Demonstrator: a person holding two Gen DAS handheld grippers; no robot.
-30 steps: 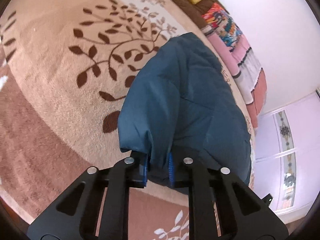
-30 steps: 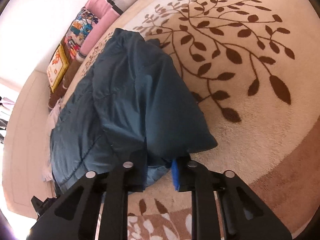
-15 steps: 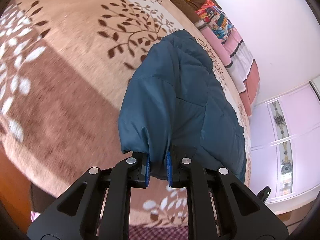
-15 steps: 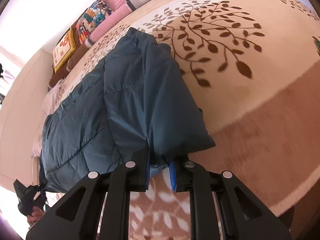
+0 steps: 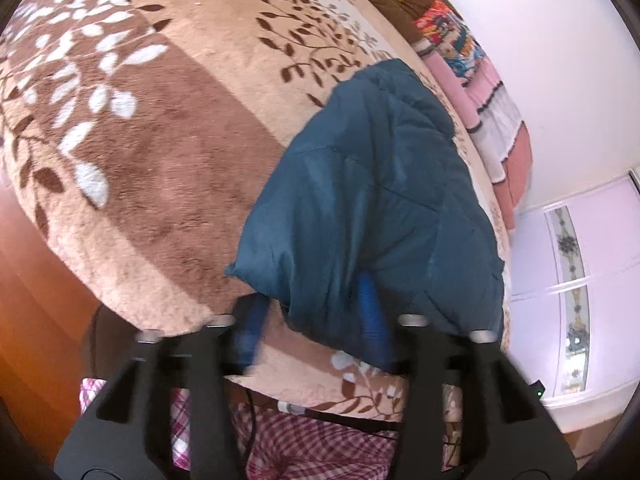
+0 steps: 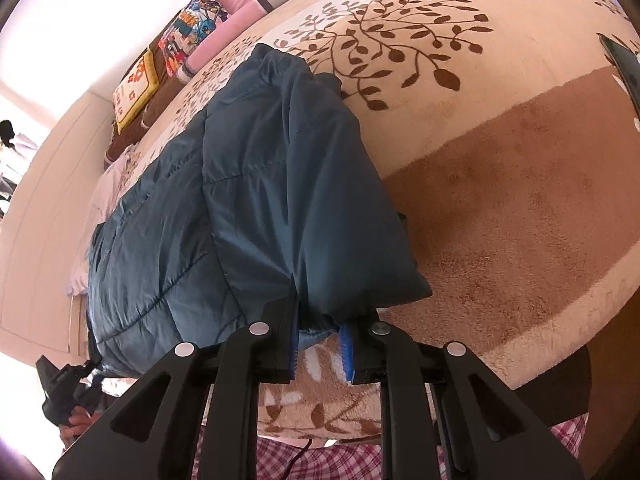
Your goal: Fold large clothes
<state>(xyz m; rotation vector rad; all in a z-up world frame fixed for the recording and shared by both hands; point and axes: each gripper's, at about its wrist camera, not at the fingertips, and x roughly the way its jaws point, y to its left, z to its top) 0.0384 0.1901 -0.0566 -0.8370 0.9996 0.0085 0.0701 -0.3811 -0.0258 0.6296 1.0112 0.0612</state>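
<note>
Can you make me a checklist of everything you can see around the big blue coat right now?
Surface: plush blanket with leaf pattern, tan and brown bands, covering a bed.
Job's things: blue quilted jacket lying folded on the blanket.
Clutter: stacked bedding and pillows along the far wall.
Grippers: left gripper has just been opening, jaws wide, the jacket's edge between them but not pinched; right gripper jaws shut on the jacket's near edge.
Cables: thin dark cable below the bed's edge.
Surroundings: white wall, wardrobe door, checked cloth at the bottom.
</note>
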